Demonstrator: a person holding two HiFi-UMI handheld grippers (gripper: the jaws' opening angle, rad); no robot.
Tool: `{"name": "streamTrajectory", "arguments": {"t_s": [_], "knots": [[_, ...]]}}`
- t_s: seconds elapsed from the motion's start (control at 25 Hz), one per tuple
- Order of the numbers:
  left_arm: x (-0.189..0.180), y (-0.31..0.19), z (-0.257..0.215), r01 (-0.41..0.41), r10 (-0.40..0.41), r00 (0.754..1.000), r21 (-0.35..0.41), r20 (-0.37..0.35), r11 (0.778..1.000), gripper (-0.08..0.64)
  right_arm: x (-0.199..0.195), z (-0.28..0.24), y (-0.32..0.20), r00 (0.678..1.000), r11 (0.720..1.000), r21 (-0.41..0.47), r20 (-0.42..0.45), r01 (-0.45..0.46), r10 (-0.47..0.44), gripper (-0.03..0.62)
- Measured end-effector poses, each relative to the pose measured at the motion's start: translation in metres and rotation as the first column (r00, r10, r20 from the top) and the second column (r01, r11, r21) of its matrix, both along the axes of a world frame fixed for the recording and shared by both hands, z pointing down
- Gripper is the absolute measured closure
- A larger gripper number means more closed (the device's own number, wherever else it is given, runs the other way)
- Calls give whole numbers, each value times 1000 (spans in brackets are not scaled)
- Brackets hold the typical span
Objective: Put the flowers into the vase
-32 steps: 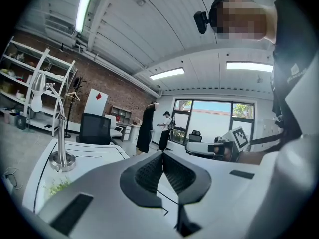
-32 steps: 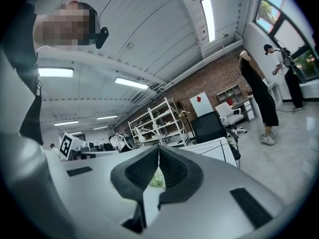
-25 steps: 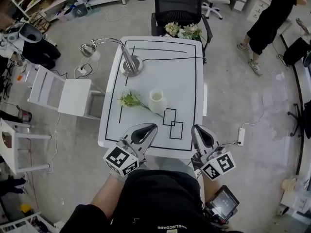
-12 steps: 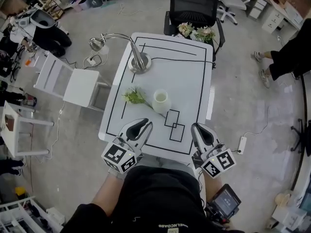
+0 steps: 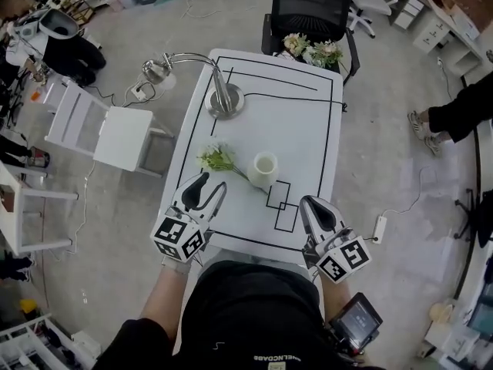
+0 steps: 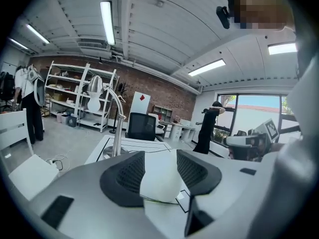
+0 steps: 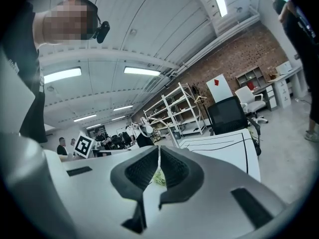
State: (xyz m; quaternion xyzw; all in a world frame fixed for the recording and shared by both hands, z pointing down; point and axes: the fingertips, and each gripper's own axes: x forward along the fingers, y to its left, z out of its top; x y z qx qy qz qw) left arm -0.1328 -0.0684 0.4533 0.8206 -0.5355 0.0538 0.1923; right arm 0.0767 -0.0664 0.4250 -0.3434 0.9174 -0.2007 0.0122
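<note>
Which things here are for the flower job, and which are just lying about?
For the job:
- flowers lying on the table
- white vase beside them

Just about:
- desk lamp
- black office chair, holding another bunch
- white chair

one vase point(image 5: 263, 170), one lamp point(image 5: 226, 100), two flower bunches point(image 5: 218, 159) point(image 5: 312, 50), two grippers point(image 5: 209, 185) point(image 5: 312, 204).

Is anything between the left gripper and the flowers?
No, only bare table. The left gripper has just been opening its jaws, nothing between them; the vase stands beside the flowers.
</note>
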Motion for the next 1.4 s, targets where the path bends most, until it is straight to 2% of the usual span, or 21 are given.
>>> {"name": "streamTrajectory", "arguments": {"t_s": [0.6, 0.96, 1.12, 1.4], "knots": [[-72, -65, 87, 43, -42, 999, -143, 5, 989, 300, -40, 17, -21, 996, 999, -43, -81, -32, 28, 580], [-85, -98, 141, 4, 6, 999, -233, 41, 972, 274, -52, 34, -29, 991, 995, -78, -122, -58, 48, 580], [-89, -108, 164, -7, 32, 995, -267, 90, 964, 264, -53, 39, -31, 988, 993, -93, -140, -75, 62, 580], [-89, -116, 192, -30, 63, 994, -330, 90, 943, 258, -56, 50, -34, 984, 990, -113, -163, -86, 67, 580]]}}
